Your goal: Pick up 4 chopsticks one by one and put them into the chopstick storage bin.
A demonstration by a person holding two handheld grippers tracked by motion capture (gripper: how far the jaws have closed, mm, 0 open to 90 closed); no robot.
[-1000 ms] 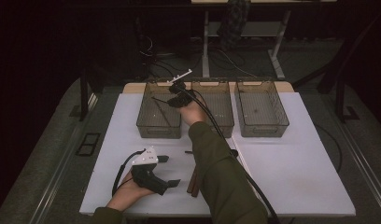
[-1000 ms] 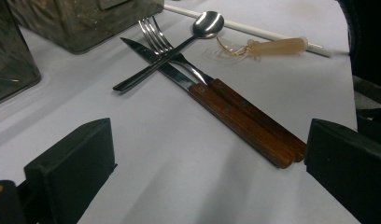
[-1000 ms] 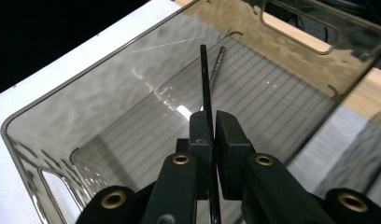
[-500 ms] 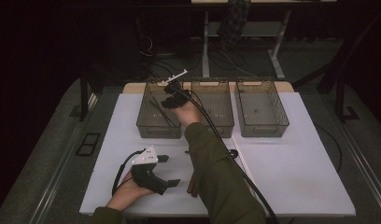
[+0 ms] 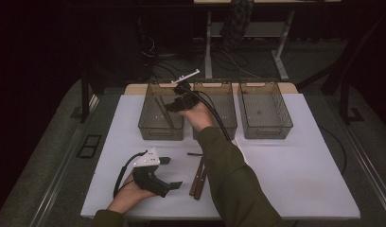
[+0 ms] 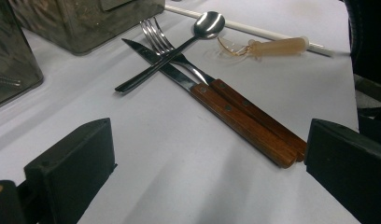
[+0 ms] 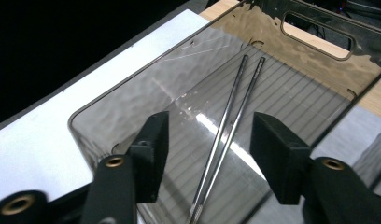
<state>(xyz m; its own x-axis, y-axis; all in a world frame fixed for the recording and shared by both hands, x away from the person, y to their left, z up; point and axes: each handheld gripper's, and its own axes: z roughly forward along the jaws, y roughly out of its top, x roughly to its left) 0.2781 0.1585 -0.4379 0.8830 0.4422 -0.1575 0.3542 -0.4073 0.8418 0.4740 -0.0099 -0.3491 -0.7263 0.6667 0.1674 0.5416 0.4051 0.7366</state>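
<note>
My right gripper [image 5: 173,105] hangs over the left smoked bin [image 5: 148,128], and its jaws have just been opening. In the right gripper view the right gripper [image 7: 209,149] is open, with two metal chopsticks [image 7: 231,123] lying loose on the floor of the bin [image 7: 132,93] below. My left gripper [image 5: 170,172] rests open on the white table near the front. In the left gripper view the left gripper [image 6: 207,168] faces a wooden-handled knife [image 6: 240,123] and fork [image 6: 261,111], with a spoon [image 6: 179,49] lying across them.
Two more smoked bins, middle [image 5: 229,125] and right [image 5: 266,125], stand along the back. Knife and fork [image 5: 198,177] lie front centre beside my right sleeve. A white straw [image 6: 254,29] and a translucent amber piece [image 6: 277,45] lie past the cutlery.
The right gripper has opened and lifted a little above the left bin, where the chopsticks now lie. The left hand has stayed put.
</note>
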